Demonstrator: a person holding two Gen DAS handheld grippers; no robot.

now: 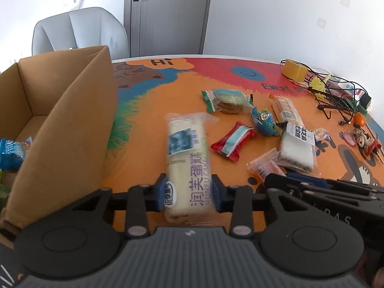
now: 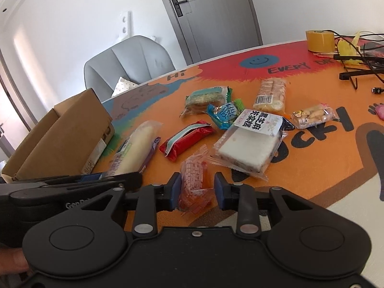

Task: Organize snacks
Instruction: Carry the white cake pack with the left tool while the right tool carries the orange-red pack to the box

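My left gripper [image 1: 189, 193] is shut on a long white cake bar [image 1: 187, 160] with purple print, held just right of the open cardboard box [image 1: 72, 120]; a blue packet [image 1: 12, 153] lies inside the box. In the right wrist view the cake bar [image 2: 136, 148] and box [image 2: 60, 139] show at left. My right gripper [image 2: 197, 189] stands around a clear orange-and-pink candy packet [image 2: 194, 180] on the table; its left pad touches the packet and a gap remains at the right pad.
On the colourful tablecloth [image 2: 312, 168] lie a red packet [image 2: 184, 140], a white sesame cake [image 2: 249, 146], a blue-green packet [image 2: 224, 115], a green biscuit pack [image 2: 206, 98] and cracker packs [image 2: 271, 93]. A tape roll [image 2: 320, 40] and cables [image 1: 336, 91] sit far right. A grey chair [image 1: 79, 31] stands behind.
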